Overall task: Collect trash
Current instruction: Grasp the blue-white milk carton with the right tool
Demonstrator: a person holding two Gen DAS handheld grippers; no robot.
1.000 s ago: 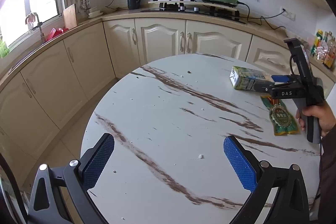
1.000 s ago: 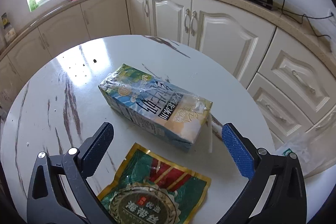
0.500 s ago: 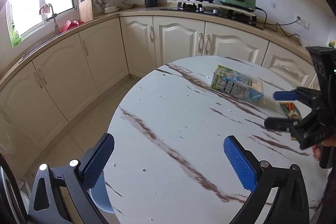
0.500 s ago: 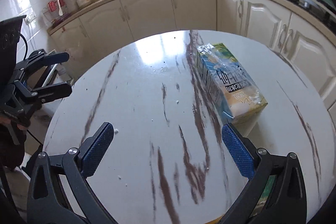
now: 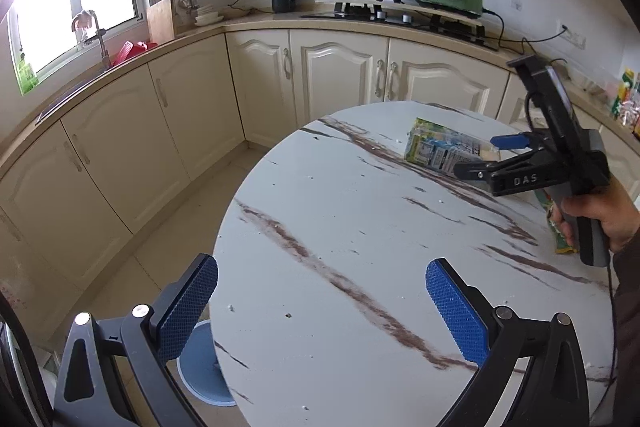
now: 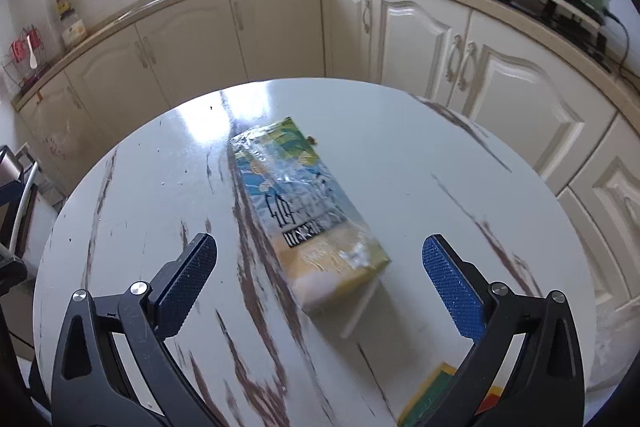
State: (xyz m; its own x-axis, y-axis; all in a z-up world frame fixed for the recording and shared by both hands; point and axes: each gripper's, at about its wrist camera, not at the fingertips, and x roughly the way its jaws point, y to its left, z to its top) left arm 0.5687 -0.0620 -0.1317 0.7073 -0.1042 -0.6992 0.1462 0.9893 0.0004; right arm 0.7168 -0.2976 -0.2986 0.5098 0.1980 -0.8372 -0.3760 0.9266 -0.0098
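The letters "DAS" stand in pale capitals on the black side of the right gripper (image 5: 496, 157), at about 3 o'clock in the left wrist view; they read plainly there.

The drink carton (image 6: 306, 215) lying on the marble table (image 6: 132, 195), near the centre of the right wrist view, bears large dark characters and a black band with pale lettering below them, toward 6 o'clock on its top face. Motion blur and a crinkled clear wrap make these illegible.

In the left wrist view the same carton (image 5: 440, 149) shows a white printed panel, too small to read.
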